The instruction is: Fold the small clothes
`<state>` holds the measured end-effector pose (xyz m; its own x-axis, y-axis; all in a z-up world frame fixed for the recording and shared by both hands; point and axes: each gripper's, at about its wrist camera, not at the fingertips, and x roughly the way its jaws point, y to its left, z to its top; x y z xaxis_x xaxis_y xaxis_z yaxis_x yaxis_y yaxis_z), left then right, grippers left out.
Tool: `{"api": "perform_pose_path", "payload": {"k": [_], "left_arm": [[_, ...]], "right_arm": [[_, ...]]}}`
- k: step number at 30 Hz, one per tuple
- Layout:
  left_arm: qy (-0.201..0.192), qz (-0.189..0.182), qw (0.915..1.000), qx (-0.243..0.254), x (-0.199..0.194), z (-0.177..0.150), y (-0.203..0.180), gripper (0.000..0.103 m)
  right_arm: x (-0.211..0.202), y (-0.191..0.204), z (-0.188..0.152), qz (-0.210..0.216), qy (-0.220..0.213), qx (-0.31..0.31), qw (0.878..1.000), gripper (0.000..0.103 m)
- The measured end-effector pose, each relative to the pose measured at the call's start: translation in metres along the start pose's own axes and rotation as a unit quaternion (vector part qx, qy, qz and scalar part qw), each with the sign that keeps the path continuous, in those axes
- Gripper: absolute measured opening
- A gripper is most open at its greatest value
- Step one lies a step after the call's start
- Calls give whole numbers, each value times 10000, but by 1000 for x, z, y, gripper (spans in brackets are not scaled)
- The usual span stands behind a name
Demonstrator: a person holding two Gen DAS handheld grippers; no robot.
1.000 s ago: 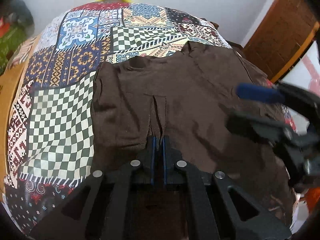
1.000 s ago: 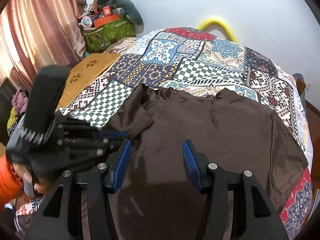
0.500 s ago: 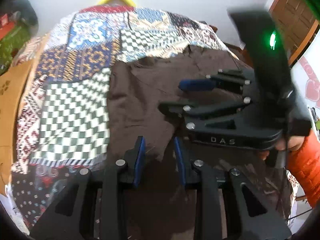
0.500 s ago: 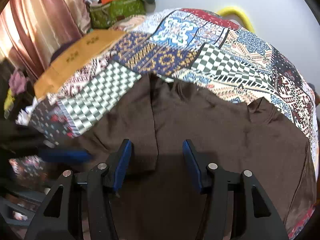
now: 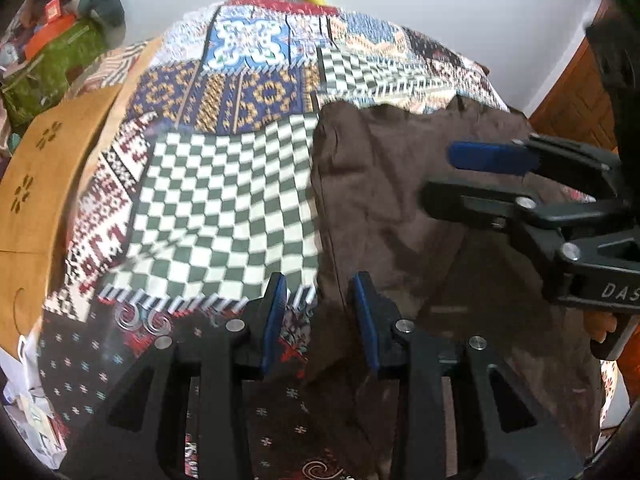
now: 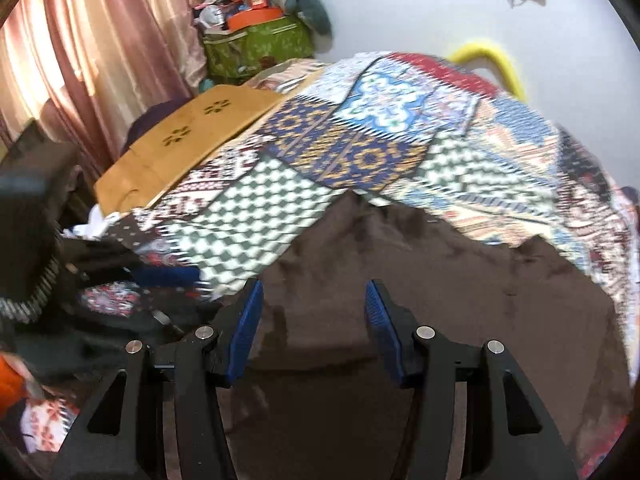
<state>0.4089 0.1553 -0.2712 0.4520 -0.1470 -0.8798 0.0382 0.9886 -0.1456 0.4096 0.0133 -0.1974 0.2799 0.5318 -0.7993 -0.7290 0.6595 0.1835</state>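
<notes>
A dark brown garment lies spread on a patchwork bedspread; its left side is folded in, with a straight left edge. My left gripper is open and empty, low over that left edge near the front. My right gripper is open and empty above the brown garment. The right gripper also shows in the left wrist view, open, hovering over the cloth. The left gripper shows blurred at the left of the right wrist view.
A tan board with flower cut-outs lies at the bed's left edge. A green box with clutter stands by the pink curtain. A yellow hoop is at the far wall. A wooden door is right.
The left gripper let go of the garment fold and opened, shifting left to the cloth's edge. The right gripper swung across over the garment and stayed open.
</notes>
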Motion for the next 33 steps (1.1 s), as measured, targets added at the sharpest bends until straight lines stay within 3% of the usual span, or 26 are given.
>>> {"api": "perform_pose_path", "payload": {"k": [5,8,14,18,21,27,33], "left_arm": [[-17,307,9993,189,6,-7,-3,52],[23,228,9997,121,7,-8,1,53],[-20,460,9980,428,1,-15,-6,56],[-35,491,9980,408,-4,-16,-7,57],[-93,574,9976,374,-12,-15,-10,57],[-312,522,9976,331,-40,-14,-24,57],[-631,502,9957,452,-75,-5,-48,57]], "right_arm": [[41,1,-3,-648,443,-296,9965,49],[40,-8,-5,-858,297,-381,9951,47],[33,-28,-7,-1387,245,-372,9893,48],[23,-44,-8,-1396,287,79,9898,49],[7,-46,-11,-1157,223,421,9921,49],[-46,-33,-20,-853,-255,584,9943,49],[-106,-24,-33,-835,-769,590,9918,50]]}}
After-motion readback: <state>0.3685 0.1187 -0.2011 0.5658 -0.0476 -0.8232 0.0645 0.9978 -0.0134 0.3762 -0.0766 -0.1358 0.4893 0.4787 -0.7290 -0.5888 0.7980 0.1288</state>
